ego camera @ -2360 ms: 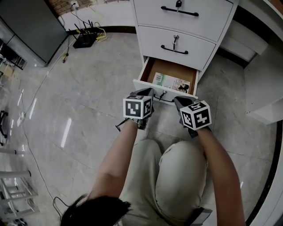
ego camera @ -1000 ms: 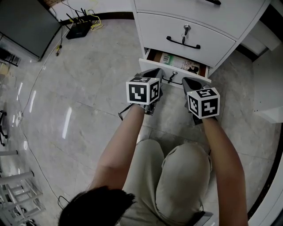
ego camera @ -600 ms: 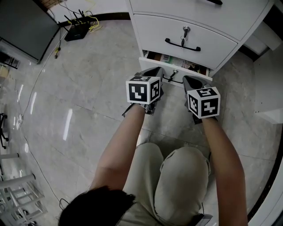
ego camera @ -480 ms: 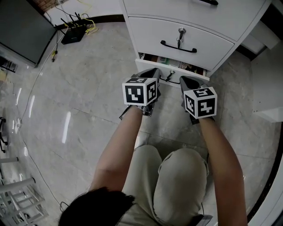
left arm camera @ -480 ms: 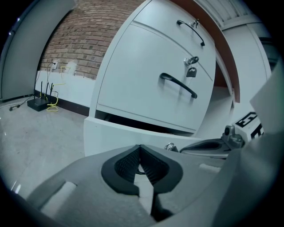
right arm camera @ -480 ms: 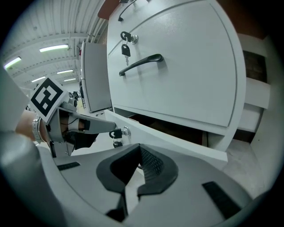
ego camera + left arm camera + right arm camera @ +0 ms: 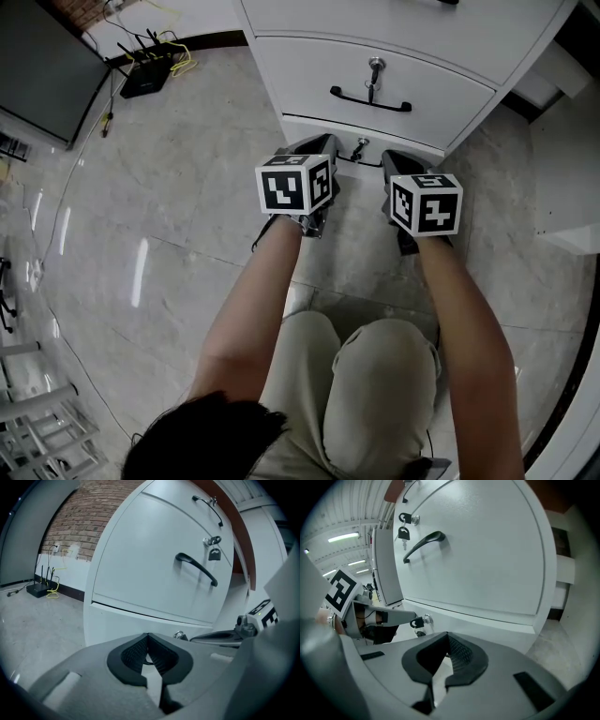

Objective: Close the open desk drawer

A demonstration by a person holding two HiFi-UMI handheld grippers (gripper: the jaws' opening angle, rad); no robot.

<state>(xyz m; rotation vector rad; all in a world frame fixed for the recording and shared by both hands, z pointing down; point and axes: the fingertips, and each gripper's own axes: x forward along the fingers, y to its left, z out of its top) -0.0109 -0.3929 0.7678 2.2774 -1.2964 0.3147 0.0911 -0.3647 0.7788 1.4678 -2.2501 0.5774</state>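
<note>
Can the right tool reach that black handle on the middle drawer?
Probably yes. The right tool sits at the bottom drawer, and the black handle is just above it with nothing between. Its jaws are shut, so grabbing needs opening first.

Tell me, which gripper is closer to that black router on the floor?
Left. The left gripper is at the bottom drawer's left end, the side toward the router by the wall; the right gripper is at the drawer's right end, farther away.
</note>
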